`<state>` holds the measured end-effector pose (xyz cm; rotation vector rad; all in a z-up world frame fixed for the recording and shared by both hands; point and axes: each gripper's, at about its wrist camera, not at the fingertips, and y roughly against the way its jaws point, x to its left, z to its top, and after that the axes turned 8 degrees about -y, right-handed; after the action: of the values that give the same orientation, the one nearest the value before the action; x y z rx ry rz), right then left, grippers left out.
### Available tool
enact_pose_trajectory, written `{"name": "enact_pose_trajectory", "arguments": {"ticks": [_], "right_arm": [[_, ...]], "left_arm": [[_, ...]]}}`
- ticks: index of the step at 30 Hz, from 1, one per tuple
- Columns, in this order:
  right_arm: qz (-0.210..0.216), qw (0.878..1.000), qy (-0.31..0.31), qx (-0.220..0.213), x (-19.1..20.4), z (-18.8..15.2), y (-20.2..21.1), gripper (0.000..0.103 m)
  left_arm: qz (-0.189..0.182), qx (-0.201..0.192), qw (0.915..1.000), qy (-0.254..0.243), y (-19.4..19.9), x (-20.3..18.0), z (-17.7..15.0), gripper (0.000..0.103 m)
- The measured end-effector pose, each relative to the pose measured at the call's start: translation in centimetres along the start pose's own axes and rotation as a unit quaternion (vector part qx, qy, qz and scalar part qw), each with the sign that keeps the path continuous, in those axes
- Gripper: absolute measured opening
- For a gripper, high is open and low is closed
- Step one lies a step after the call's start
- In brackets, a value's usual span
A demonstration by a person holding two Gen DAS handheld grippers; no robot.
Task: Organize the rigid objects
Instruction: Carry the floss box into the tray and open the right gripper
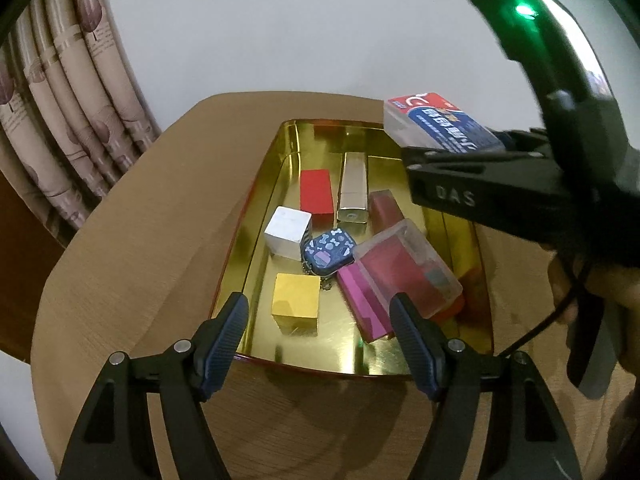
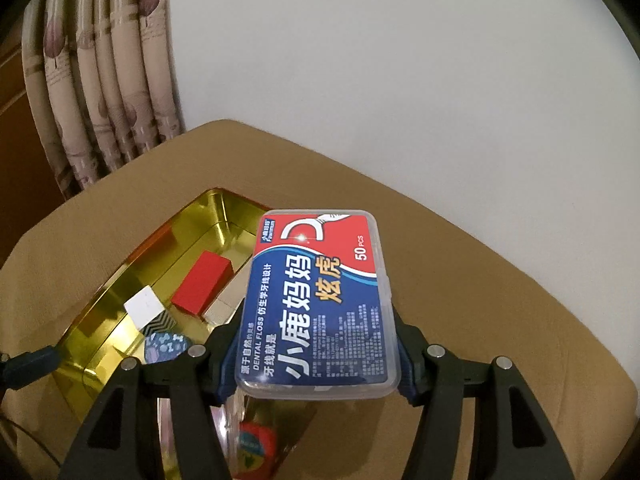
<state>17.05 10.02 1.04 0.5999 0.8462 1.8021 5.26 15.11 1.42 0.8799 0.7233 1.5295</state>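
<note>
A gold tin tray sits on the brown table and holds several small things: a red block, a white cube, a yellow cube, a blue patterned case, a metallic tube and a clear box over pink items. My left gripper is open and empty at the tray's near edge. My right gripper is shut on a dental floss box, held above the tray's right side; the box also shows in the left wrist view.
The tray lies left of the floss box in the right wrist view. A curtain hangs at the back left, a white wall behind. The brown table surrounds the tray.
</note>
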Motion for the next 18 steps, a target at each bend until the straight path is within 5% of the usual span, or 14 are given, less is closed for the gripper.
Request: {"name": "enact_pose_trajectory", "arguments": {"ticks": [18], "right_arm": [[-0.013,0.999,0.021,0.022,0.8,0.7,-4.3,0.062]], "left_arm": [[0.006,0.003,1.0000,0.002,-0.4,0.3,-0.1,0.070]]}}
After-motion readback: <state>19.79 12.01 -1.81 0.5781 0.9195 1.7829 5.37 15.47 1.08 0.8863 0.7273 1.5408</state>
